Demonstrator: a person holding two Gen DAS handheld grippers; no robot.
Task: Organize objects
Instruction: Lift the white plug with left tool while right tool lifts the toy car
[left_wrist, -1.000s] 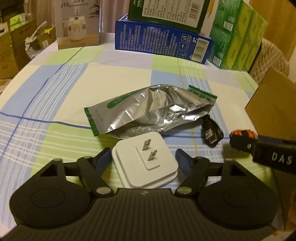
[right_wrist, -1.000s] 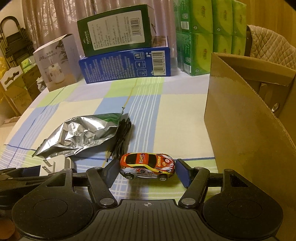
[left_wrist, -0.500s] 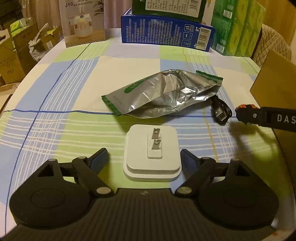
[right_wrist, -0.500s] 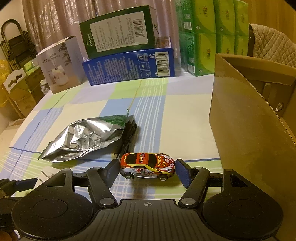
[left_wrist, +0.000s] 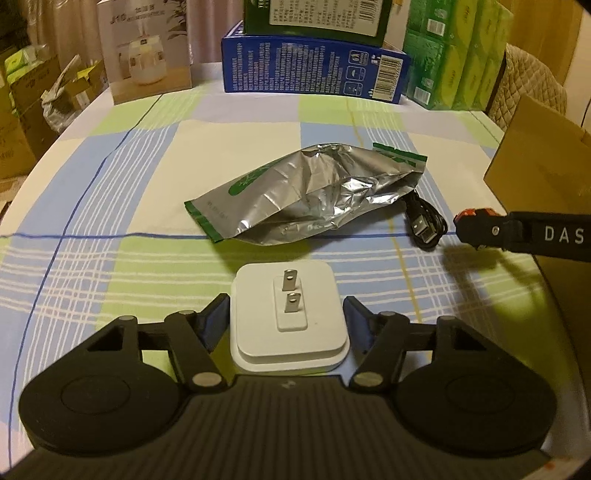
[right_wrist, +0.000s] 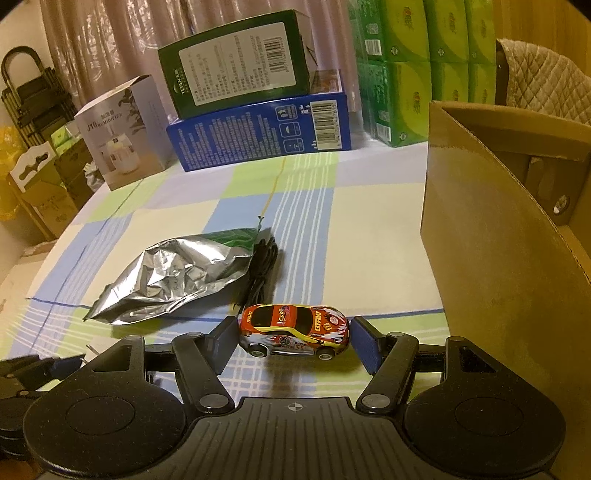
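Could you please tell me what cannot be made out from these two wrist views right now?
- Inside of the cardboard box: right wrist view, hidden by its own near wall.
- Most of the black USB cable: left wrist view, tucked behind the foil bag.
- Toy car: left wrist view, mostly covered by the right gripper.
- White plug adapter: right wrist view, hidden behind the gripper's body.

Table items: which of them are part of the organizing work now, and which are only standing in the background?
Part of the job:
- white plug adapter, between the left tool fingers
- toy car, between the right tool fingers
- foil pouch
- black USB cable
- cardboard box, open, probably where things go

Just lying about:
- blue box
- dark green box
- humidifier box
- green tissue packs
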